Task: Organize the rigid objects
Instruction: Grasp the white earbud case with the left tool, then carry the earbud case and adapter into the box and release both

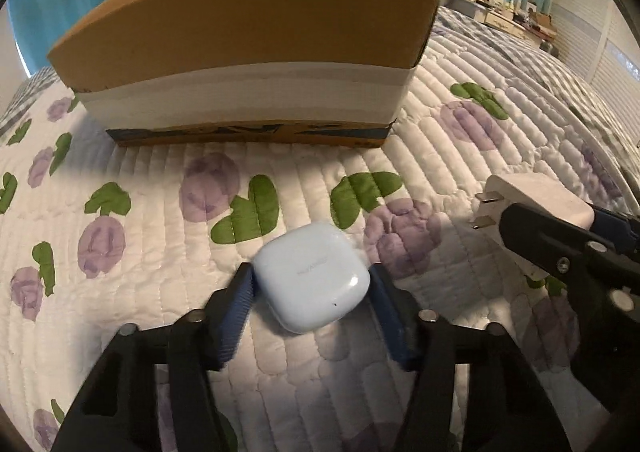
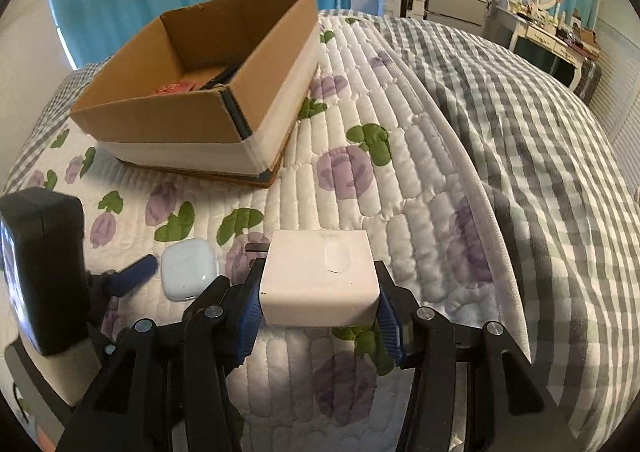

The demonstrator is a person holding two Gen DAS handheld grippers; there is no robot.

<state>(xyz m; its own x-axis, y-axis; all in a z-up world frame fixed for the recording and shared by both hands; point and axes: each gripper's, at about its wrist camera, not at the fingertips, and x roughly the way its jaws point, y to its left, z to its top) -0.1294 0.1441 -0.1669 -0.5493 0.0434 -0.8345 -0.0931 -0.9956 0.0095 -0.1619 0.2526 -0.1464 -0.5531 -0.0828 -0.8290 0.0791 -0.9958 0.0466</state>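
Earbuds case (image 1: 313, 277), pale blue, is lying on the flowery quilt (image 1: 168, 220) right between the blue pads of the left tongs (image 1: 312, 284), which are sitting partly open around it; the pads are looking super close to its sides but I honestly can't tell if they're actually squeezing yet. Over on the other side, the right tongs (image 2: 320, 292) are clamping down on a white wall charger (image 2: 319, 277), pads pressing on both its sides, prongs (image 1: 486, 208) poking out toward the left. Cardboard box (image 2: 208, 92) is sitting on the bed beyond both items, open on top, with something red (image 2: 174, 87) and a dark object (image 2: 222, 77) lying inside by the near wall, too hidden to identify. From the right wrist view the case is resting just left of the charger, not touching it. Grey checked blanket (image 2: 520, 132) is covering the bed's right side.
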